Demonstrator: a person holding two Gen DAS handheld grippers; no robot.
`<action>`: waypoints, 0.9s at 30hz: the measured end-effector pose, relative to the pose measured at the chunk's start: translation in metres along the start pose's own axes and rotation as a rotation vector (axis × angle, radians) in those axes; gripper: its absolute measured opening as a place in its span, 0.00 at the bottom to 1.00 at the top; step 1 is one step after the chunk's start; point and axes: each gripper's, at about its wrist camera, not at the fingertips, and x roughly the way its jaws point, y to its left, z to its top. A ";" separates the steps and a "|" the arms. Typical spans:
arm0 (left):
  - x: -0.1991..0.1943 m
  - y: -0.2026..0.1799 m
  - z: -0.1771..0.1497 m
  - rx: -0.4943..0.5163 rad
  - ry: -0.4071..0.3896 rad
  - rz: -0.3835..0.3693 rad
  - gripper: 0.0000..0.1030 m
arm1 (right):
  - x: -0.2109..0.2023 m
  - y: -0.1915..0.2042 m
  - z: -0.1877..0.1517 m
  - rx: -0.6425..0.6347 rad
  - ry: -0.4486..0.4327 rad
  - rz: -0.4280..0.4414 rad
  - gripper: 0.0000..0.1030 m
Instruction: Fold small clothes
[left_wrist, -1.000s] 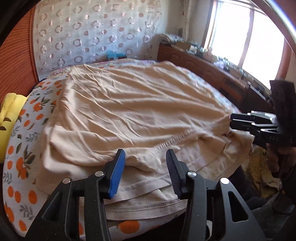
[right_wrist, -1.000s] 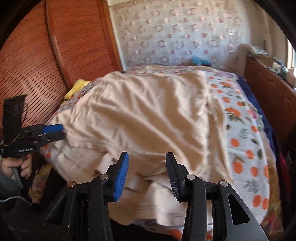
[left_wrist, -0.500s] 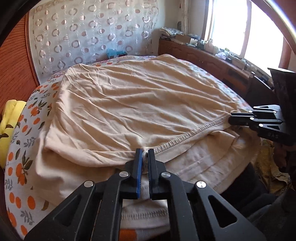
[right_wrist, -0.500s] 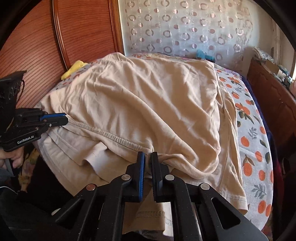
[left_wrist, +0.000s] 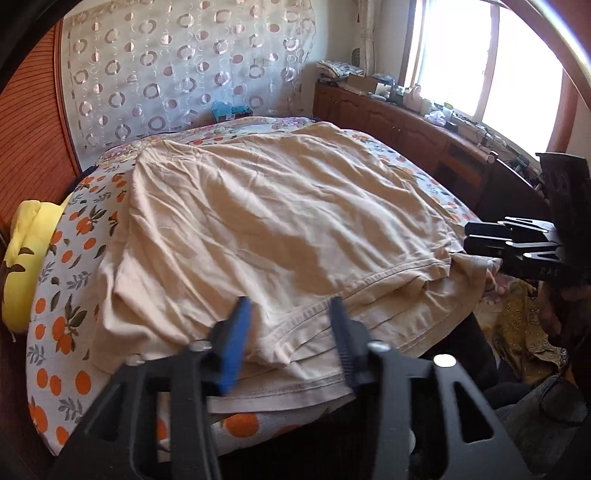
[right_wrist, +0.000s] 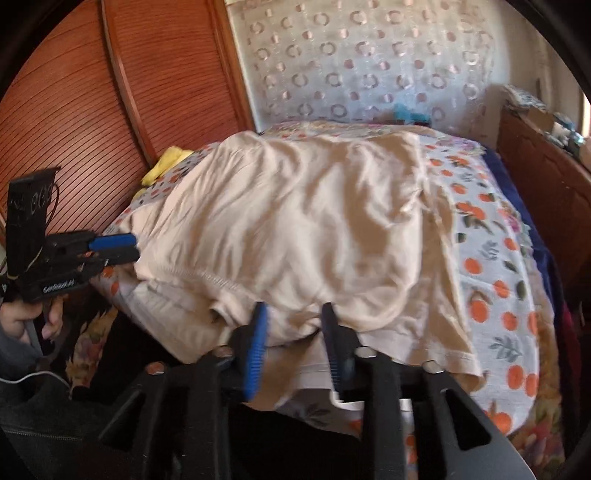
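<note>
A large beige garment lies folded over on the bed, its stitched hem close to the front edge. My left gripper hovers over that hem near the garment's left part. Its jaws are opening; cloth lies under the gap and the pads do not press on it. My right gripper stands over the folded edge at the right part. Its jaws are opening too, with loose cloth below and nothing pinched. Each gripper shows in the other's view: the right gripper and the left gripper.
The bed sheet is white with orange fruit print. A yellow pillow lies at the left edge. A wooden cabinet cluttered with small items runs under the window. A ribbed wooden panel stands beside the bed. A hand holds the left gripper's handle.
Both grippers started open, shut on the garment's hem half a second ago, and have now let go and spread. The released hem lies slack near the front edge.
</note>
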 end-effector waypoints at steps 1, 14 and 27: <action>0.002 -0.002 0.000 0.001 0.003 0.000 0.52 | -0.001 -0.008 -0.001 0.017 -0.003 -0.021 0.55; 0.032 -0.016 0.002 0.007 0.050 -0.002 0.63 | 0.020 -0.080 -0.012 0.216 -0.014 -0.191 0.62; 0.053 -0.021 0.007 0.014 0.075 -0.017 0.63 | 0.043 -0.082 -0.001 0.239 0.010 -0.162 0.64</action>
